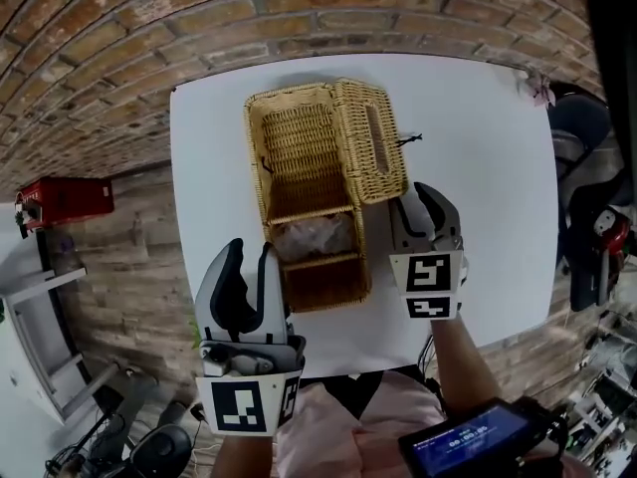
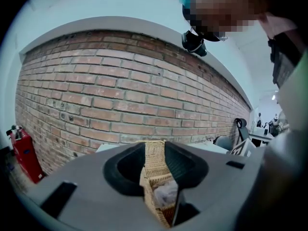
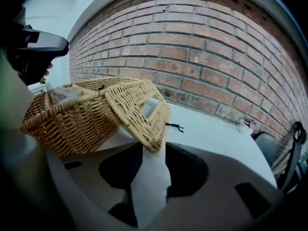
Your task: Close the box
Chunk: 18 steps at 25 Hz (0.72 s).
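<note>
An open wicker box [image 1: 299,167] stands lengthwise in the middle of the white table [image 1: 488,187]. Its wicker lid [image 1: 370,142], with a slot in it, is folded out to the right and leans against the box's right side. Crumpled white stuff [image 1: 314,237] lies inside near the front. My left gripper [image 1: 252,252] is open at the box's near left corner, and the box [image 2: 156,177] shows through its gap. My right gripper [image 1: 416,195] is open just right of the lid's near end. The lid's corner [image 3: 149,143] hangs right ahead of its jaws, with nothing between them.
A small black tie [image 1: 408,139] lies on the table beside the lid. A brick wall [image 1: 119,28] runs behind and to the left. A red object [image 1: 60,199] sits low at the left, a chair [image 1: 587,217] at the right. A small screen [image 1: 468,446] shows by my right arm.
</note>
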Motion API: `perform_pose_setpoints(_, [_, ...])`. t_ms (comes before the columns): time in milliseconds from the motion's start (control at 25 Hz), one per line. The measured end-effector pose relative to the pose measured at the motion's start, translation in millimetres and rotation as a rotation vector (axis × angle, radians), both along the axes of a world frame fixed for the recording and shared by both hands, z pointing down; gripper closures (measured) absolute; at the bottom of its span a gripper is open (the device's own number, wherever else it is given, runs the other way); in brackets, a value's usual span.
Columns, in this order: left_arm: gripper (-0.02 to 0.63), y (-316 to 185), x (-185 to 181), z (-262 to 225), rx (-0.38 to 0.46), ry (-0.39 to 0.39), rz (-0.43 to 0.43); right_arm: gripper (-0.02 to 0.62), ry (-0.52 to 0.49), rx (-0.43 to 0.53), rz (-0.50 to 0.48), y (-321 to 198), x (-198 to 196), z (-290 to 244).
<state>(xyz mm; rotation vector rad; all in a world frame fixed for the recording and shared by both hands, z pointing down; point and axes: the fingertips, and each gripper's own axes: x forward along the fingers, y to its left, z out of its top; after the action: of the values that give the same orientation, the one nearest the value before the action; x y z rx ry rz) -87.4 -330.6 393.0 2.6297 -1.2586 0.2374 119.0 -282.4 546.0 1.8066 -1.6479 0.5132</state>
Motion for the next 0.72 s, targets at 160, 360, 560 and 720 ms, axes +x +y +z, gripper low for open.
perform_pose_setpoints(160, [0.476, -5, 3, -2, 0.007, 0.0, -0.003, 0.455, 0.008, 0.022, 0.031, 0, 4, -6])
perform_pose_setpoints(360, [0.475, -5, 2, -8, 0.026, 0.004, -0.014, 0.449, 0.03, 0.092, 0.06, 3, 17, -31])
perform_pose_setpoints(560, [0.474, 0, 5, -22, 0.057, 0.014, -0.012, 0.43, 0.087, 0.143, 0.044, 5, 22, -55])
perform_pose_setpoints(720, [0.474, 3, 7, -32, 0.079, 0.027, -0.016, 0.422, 0.09, 0.228, 0.033, 3, 22, -81])
